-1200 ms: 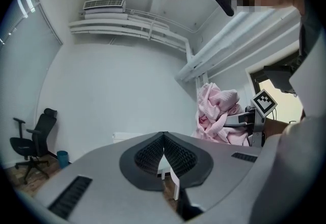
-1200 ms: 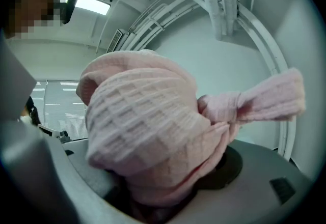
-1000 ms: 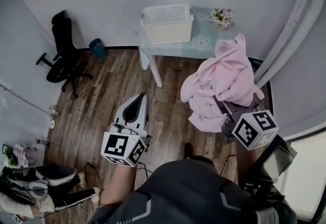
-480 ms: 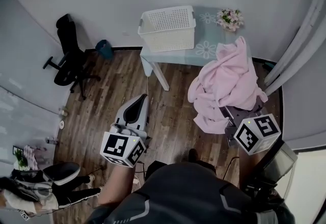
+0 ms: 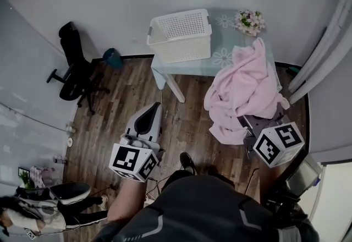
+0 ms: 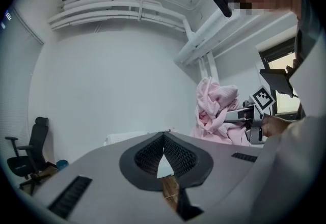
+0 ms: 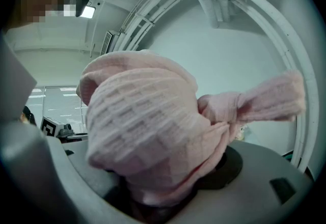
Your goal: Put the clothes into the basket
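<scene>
A white lattice basket (image 5: pixel 184 48) stands on the left end of a small pale blue table (image 5: pixel 220 58) against the far wall. My right gripper (image 5: pixel 246 121) is shut on a bulky pink garment (image 5: pixel 245 89), which hangs in the air in front of the table's right half and covers the jaws. In the right gripper view the pink garment (image 7: pixel 147 131) bulges up out of the right gripper (image 7: pixel 163 187) and fills the middle. My left gripper (image 5: pixel 153 110) hovers over the wooden floor, short of the table, shut with nothing in it. The left gripper (image 6: pixel 164 139) points at the wall, with the pink garment (image 6: pixel 216 111) at its right.
A pot of flowers (image 5: pixel 248 21) sits at the table's back right corner. A black office chair (image 5: pixel 74 70) and a blue bin (image 5: pixel 113 58) stand at the left by the wall. Grey curtains (image 5: pixel 324 54) hang at the right. A person (image 5: pixel 49 208) is at the lower left.
The table and basket have come lower in the head view. Both grippers keep their places in it, the right still shut on the pink garment. A foot now shows on the floor.
</scene>
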Motion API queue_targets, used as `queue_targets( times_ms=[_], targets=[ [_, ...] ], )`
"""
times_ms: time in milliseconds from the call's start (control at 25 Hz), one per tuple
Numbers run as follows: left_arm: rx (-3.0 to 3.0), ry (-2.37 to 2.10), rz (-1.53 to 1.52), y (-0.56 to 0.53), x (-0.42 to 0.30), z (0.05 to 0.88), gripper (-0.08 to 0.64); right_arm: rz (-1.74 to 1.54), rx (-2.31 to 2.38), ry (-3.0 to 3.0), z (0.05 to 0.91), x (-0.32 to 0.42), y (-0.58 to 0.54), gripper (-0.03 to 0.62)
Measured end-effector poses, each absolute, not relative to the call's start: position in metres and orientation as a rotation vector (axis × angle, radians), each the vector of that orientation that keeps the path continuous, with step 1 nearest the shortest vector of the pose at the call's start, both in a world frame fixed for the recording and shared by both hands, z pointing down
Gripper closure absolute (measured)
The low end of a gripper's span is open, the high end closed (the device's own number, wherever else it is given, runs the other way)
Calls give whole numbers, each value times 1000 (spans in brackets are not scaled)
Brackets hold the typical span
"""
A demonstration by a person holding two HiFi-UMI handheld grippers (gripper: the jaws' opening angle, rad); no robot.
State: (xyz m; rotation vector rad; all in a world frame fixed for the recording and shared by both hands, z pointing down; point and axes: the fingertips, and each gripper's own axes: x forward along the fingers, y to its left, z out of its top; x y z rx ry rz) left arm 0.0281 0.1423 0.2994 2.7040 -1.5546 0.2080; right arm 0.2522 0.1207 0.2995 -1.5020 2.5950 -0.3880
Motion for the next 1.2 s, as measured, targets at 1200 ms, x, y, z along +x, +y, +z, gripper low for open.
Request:
queue_targets(
  times_ms=[1200],
  targets=[
    [2710, -1407, -57, -123, -139, 329, 549, -327, -1576, 2594, 254, 95, -133, 207]
  ],
)
